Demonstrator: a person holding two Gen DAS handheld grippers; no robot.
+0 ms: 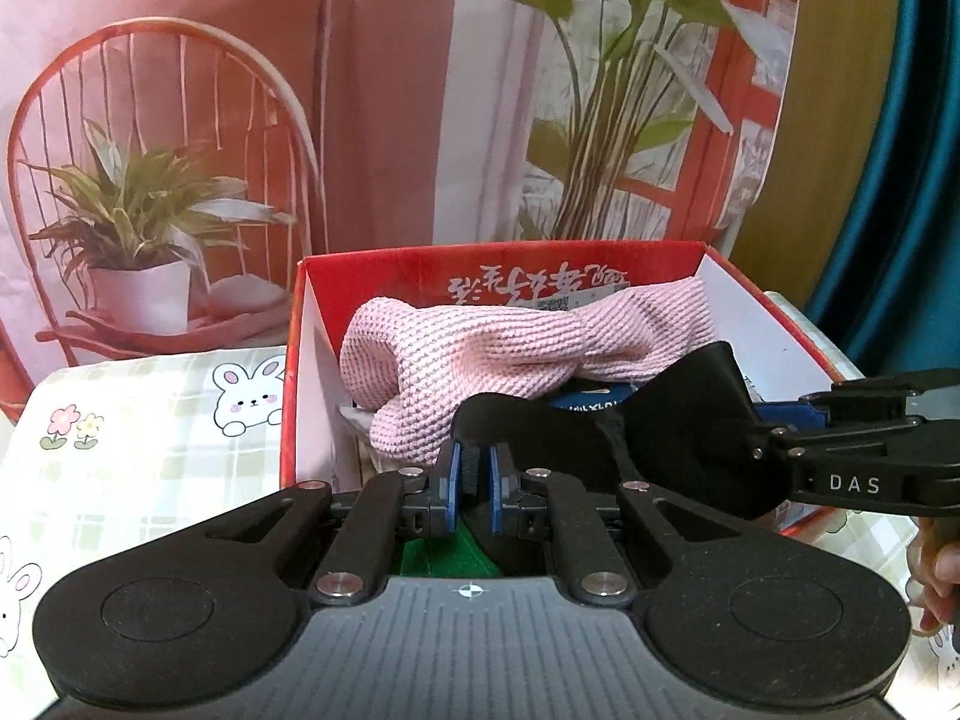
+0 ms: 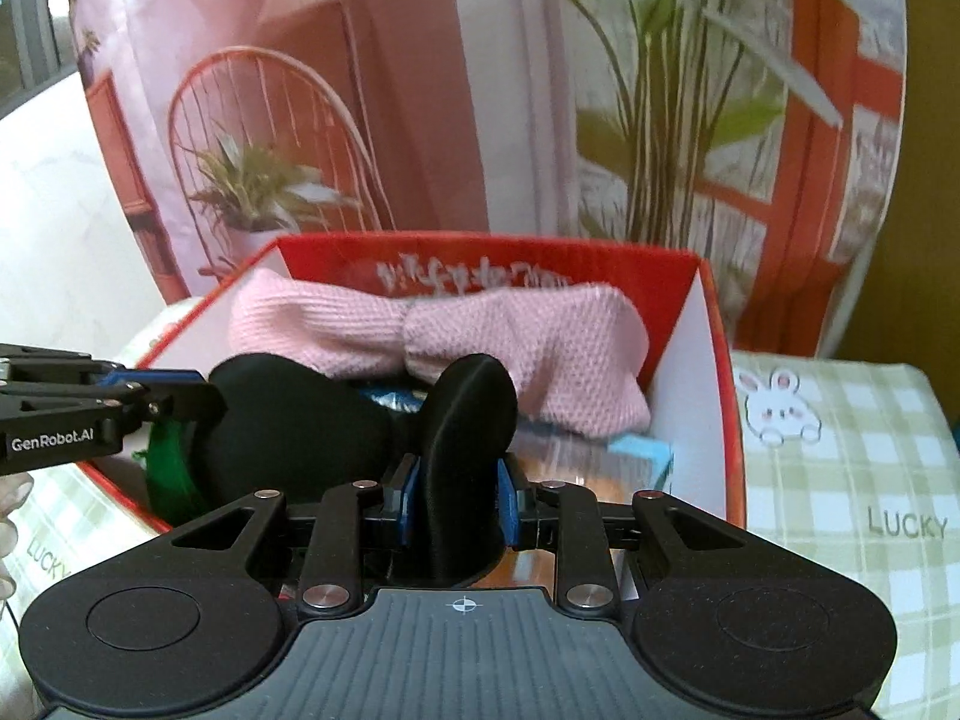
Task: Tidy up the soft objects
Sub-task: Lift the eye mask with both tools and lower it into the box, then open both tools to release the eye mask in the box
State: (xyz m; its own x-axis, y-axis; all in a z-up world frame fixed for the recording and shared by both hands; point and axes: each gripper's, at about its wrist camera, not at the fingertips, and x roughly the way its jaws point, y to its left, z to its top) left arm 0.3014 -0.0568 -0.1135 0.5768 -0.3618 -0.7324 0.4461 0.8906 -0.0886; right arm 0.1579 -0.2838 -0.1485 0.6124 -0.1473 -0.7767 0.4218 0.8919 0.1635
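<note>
Two grippers, left gripper (image 1: 474,474) and right gripper (image 2: 459,501), each clamp one end of the black cloth (image 1: 690,420); lower both together, level, into the red box (image 1: 540,264), near the pink knit (image 1: 480,348).

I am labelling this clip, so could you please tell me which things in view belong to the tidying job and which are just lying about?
Part of the job:
- black soft item, gripped by left gripper and right gripper
- pink knitted cloth in the box
- red box

Just lying about:
- bunny tablecloth
- printed backdrop
</note>
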